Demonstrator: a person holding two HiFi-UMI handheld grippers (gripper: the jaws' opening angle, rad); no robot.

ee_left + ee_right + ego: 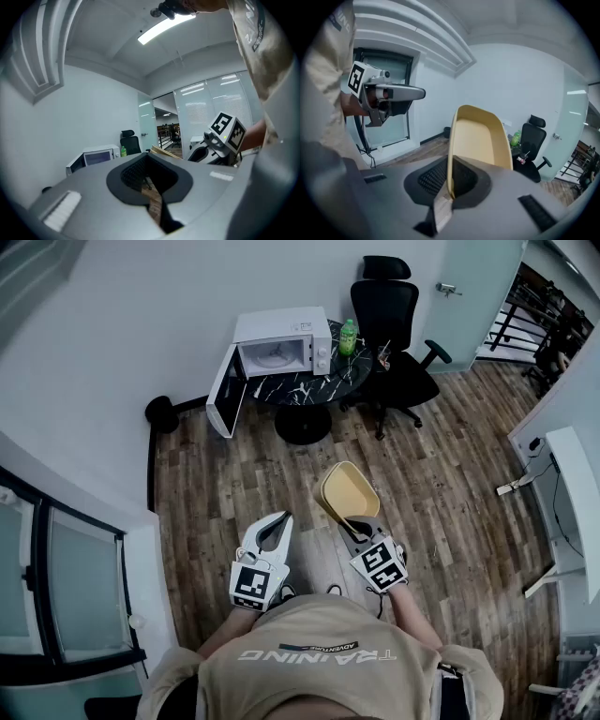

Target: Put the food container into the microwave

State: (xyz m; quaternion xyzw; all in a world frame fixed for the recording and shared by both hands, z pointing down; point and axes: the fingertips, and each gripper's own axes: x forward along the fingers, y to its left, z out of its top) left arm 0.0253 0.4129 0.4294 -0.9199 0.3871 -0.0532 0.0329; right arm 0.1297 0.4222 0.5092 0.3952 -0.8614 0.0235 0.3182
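Observation:
The food container (349, 493) is a tan, empty, rounded tub held tilted above the wood floor. My right gripper (354, 521) is shut on its near rim; in the right gripper view the container (480, 136) rises upright from the right gripper (450, 187). My left gripper (279, 518) hangs beside it to the left, shut with nothing in it, and the left gripper (147, 171) shows only floor through its slit. The white microwave (281, 348) stands far ahead on a black round table (305, 385), its door (225, 390) swung open to the left.
A green bottle (348, 337) stands right of the microwave. A black office chair (394, 324) sits at the table's right. A dark bin (161, 413) is by the left wall. A white desk (572, 493) lines the right side.

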